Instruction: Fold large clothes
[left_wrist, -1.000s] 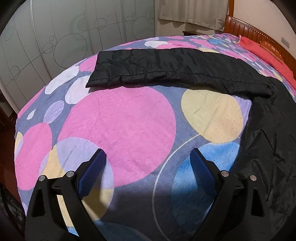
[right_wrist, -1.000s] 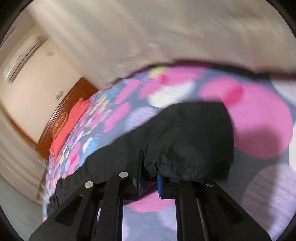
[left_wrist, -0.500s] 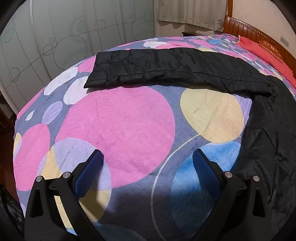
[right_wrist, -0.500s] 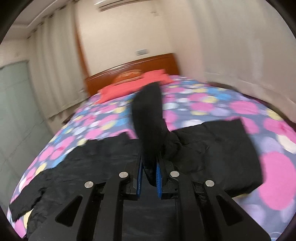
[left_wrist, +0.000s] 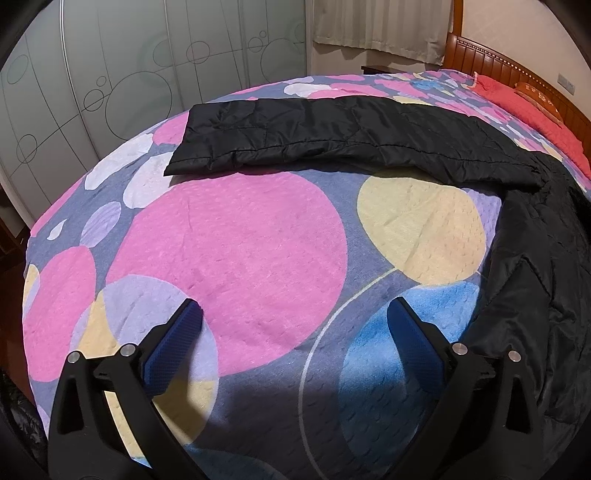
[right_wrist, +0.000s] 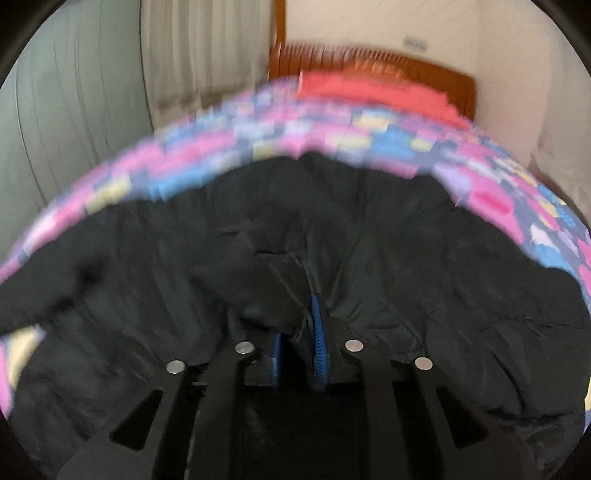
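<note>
A large black quilted jacket (left_wrist: 535, 266) lies on the bed, with one long sleeve (left_wrist: 332, 136) stretched out flat to the left across the bedspread. My left gripper (left_wrist: 291, 332) is open and empty, hovering over the bedspread below that sleeve. In the blurred right wrist view my right gripper (right_wrist: 298, 332) is shut on a fold of the black jacket (right_wrist: 406, 266), held low over the jacket's body.
The bed has a bedspread with big coloured circles (left_wrist: 236, 251), a red pillow (left_wrist: 517, 92) and a wooden headboard (left_wrist: 491, 59) at the far end. Frosted wardrobe doors (left_wrist: 110, 74) stand past the bed's left edge. A curtain (left_wrist: 380, 26) hangs behind.
My right gripper has swung the held jacket part round and brought it down over the jacket's body. My left gripper has barely moved.
</note>
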